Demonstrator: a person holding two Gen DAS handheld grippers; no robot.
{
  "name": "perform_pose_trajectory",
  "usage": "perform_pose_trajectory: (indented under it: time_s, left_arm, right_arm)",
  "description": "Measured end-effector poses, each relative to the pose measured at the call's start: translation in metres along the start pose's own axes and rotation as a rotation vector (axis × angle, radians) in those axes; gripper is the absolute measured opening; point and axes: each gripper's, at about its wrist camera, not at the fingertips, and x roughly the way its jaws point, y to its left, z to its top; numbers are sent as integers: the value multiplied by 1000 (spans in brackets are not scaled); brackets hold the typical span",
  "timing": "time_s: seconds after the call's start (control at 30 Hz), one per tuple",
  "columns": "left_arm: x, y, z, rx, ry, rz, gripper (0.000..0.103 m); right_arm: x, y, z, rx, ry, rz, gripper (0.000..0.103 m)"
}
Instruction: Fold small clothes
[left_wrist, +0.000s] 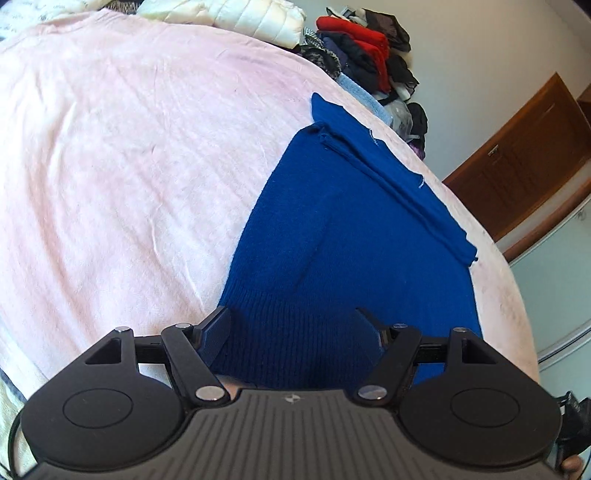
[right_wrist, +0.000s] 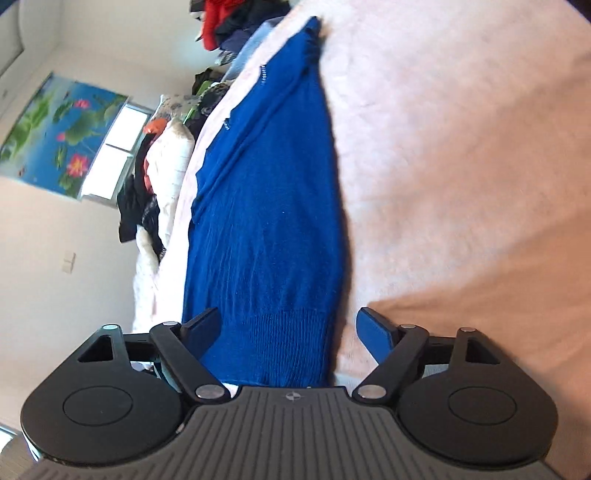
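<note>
One blue sweater; left gripper and right gripper both spread wide, empty.

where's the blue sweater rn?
The blue sweater lies flat on the pink bedspread, its ribbed hem between the open fingers of both hand-held grippers, clothes pile beyond.

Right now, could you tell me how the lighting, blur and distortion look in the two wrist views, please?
Left wrist view: sharp, evenly lit; fisheye bulges the bed into a dome; the left gripper shades the sweater hem. Right wrist view: softer, slightly blurred on the bed; a warm orange cast at lower right; the window is blown out; the right gripper stays crisp.
</note>
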Motion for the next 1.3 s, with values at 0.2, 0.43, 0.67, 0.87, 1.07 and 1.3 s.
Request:
perform_pose_trajectory:
  time_s: [0.2,0.43,0.67,0.87,1.07,1.3]
  left_arm:
    - [2,21,3,-152,129,-163,73]
    - [-9,43,14,-221,144,-163,73]
    - [3,43,26,-167,196,-133,73]
    - [19,26,27,-131,255,-165,73]
    - [24,26,29,-146,272,-177,72]
    - [33,14,29,-63,328,-78,20]
  right_arm:
    - [15,7,-7,-15,95,26,85]
    - [21,13,-10,-22,138,39,80]
    - [20,9,-7,-12,147,46,78]
    - [27,-3,-11,33,165,17,28]
    - [32,-10,-11,102,181,81,40]
    - [38,-18,-4,191,198,132,36]
